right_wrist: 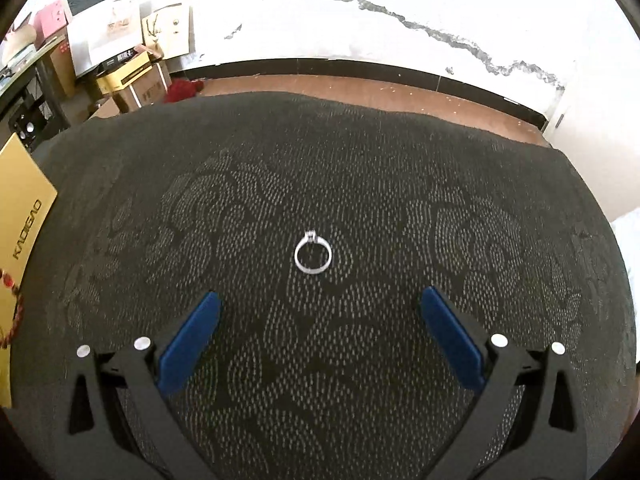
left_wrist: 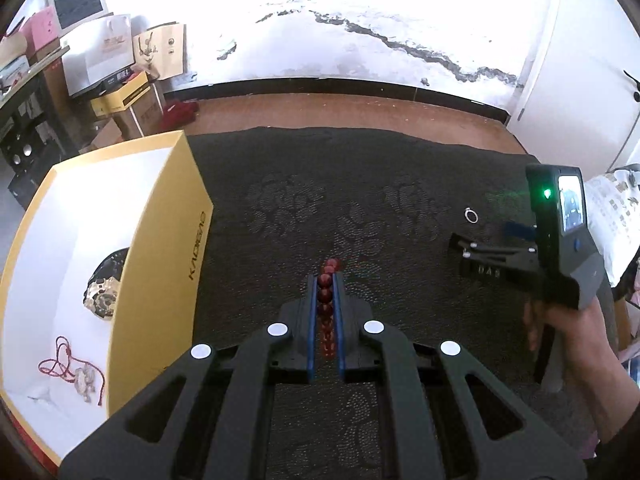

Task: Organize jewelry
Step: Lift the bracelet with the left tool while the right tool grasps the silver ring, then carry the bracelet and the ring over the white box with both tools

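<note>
Your biggest risk is the box (left_wrist: 160,240): its tall yellow wall stands just beside the left gripper (left_wrist: 325,280), and the beads (left_wrist: 325,296) you have clamped between its shut pads trail out past the tips. Swing over too low and the loose end could catch that wall, and the strand could slip from the pads. It would then land on the dark cloth (left_wrist: 400,184) rather than inside.

The smaller risk is the ring (right_wrist: 313,255). It lies flat on the cloth, ahead of the right gripper (right_wrist: 320,300) and centred between its blue pads (right_wrist: 188,344), which stand wide apart with nothing in them. A thin band flat on soft fabric gives little edge to pinch; close off-centre and it may skid or flip away, or you may nip the cloth with it.

Inside the box, on its white floor, you already have a dark and gold bracelet (left_wrist: 105,288) against the wall, a red cord (left_wrist: 64,360) with pale charms nearer you, and a small pale piece I cannot make out.
</note>
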`<state>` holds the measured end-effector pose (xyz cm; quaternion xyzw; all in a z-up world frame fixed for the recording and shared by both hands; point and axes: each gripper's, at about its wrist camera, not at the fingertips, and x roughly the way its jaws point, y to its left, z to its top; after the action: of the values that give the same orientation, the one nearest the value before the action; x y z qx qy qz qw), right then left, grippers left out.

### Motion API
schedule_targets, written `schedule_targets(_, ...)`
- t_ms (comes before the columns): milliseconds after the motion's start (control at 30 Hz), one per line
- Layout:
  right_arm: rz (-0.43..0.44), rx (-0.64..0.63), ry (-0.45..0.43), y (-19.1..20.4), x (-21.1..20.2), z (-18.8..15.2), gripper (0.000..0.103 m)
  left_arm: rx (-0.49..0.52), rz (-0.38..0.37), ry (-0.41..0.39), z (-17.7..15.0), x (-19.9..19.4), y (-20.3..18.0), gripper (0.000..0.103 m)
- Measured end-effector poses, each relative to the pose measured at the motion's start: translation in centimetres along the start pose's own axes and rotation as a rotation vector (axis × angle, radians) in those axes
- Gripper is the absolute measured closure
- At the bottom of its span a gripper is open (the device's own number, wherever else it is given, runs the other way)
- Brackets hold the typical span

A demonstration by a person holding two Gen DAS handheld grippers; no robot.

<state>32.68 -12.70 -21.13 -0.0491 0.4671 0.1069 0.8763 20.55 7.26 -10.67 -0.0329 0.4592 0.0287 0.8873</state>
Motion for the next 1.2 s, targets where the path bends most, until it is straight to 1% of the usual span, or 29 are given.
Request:
schedule_targets(33, 0.000, 0.005, -0.008, -0.1, 0.0, 0.3, 0.025, -0.002, 0.000, 0.001, 0.0, 0.0, 0.1, 0.096)
schedule_targets(67, -0.003, 0.010, -0.022, -0.2, -0.1, 0.5, 0.032, -0.004, 0.001, 0.000, 0.0, 0.0, 0.4, 0.096)
schedule_targets(133, -0.004, 0.022, -0.030, -0.5, -0.2, 0.9, 0.050, -0.009, 0.000, 0.000, 0.1, -0.2, 0.7, 0.096)
schedule_targets(233, -0.007, 0.033, -0.038, -0.9, -0.2, 1.2, 0.064, -0.011, 0.001, -0.003, 0.0, -0.3, 1.0, 0.096)
schedule_targets(267, -0.006, 0.033, -0.038, -0.9, -0.1, 1.2, 0.077, -0.014, 0.000, -0.003, 0.0, -0.3, 1.2, 0.096)
schedule_targets(300, -0.005, 0.030, -0.042, -0.9, -0.2, 1.3, 0.086, -0.015, 0.000, -0.003, 0.0, -0.4, 1.2, 0.096)
schedule_targets(600, -0.020, 0.017, -0.039, -0.1, -0.5, 0.9, 0.087, -0.023, 0.004, -0.009, 0.1, -0.8, 2.1, 0.096)
schedule_targets(767, -0.014, 0.000, -0.038, 0.9, -1.8, 1.0, 0.087, -0.020, 0.009, -0.018, 0.4, -1.2, 2.2, 0.096)
schedule_targets(1000, 0.012, -0.014, -0.064, 3.1, -6.7, 1.6, 0.087, -0.020, 0.020, -0.036, 0.8, -2.6, 2.3, 0.096)
schedule_targets(1100, 0.040, -0.017, -0.077, 4.5, -9.7, 1.9, 0.087, -0.027, 0.027, -0.053, 1.1, -3.7, 2.9, 0.096)
schedule_targets(1200, 0.091, -0.035, -0.119, 6.6, -13.6, 2.2, 0.087, -0.045, 0.035, -0.067, 1.2, -4.8, 3.9, 0.096)
